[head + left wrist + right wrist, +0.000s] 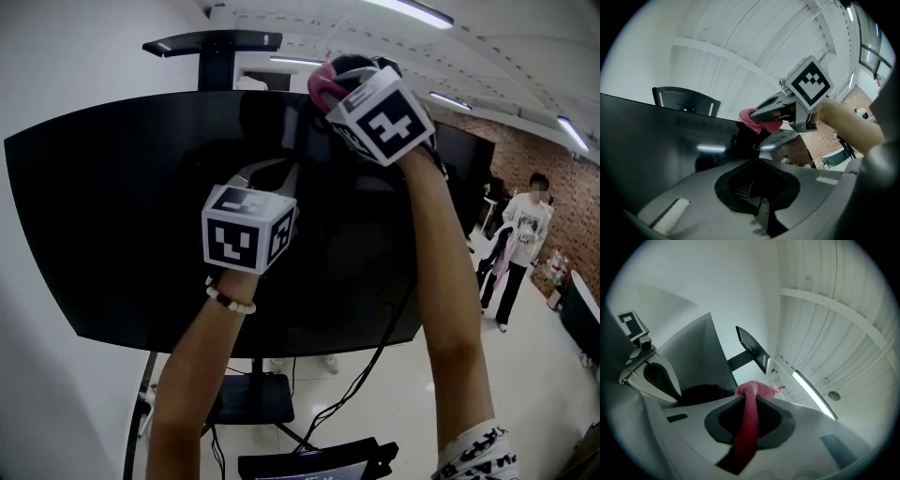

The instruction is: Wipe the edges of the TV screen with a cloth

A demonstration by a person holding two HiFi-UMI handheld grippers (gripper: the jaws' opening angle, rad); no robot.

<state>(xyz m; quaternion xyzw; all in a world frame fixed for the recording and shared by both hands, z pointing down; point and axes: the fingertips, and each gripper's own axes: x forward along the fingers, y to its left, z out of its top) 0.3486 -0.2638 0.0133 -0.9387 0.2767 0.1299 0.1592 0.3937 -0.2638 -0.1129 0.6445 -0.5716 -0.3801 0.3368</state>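
The right gripper (749, 397) is clamped on a pink cloth (747, 427). The cloth runs as a strip between the jaws and bunches just past their tips, at the top edge of the TV screen (122, 206). In the head view this gripper (330, 89) is raised on an outstretched arm, with the cloth (321, 82) at its front.

Below it and to its left, the left gripper (753, 160) has its jaws drawn together with nothing between them, and it points up along the dark glass. A black mount bracket (214, 42) rises beyond the screen's top edge. A person (523, 234) stands well off to the right.
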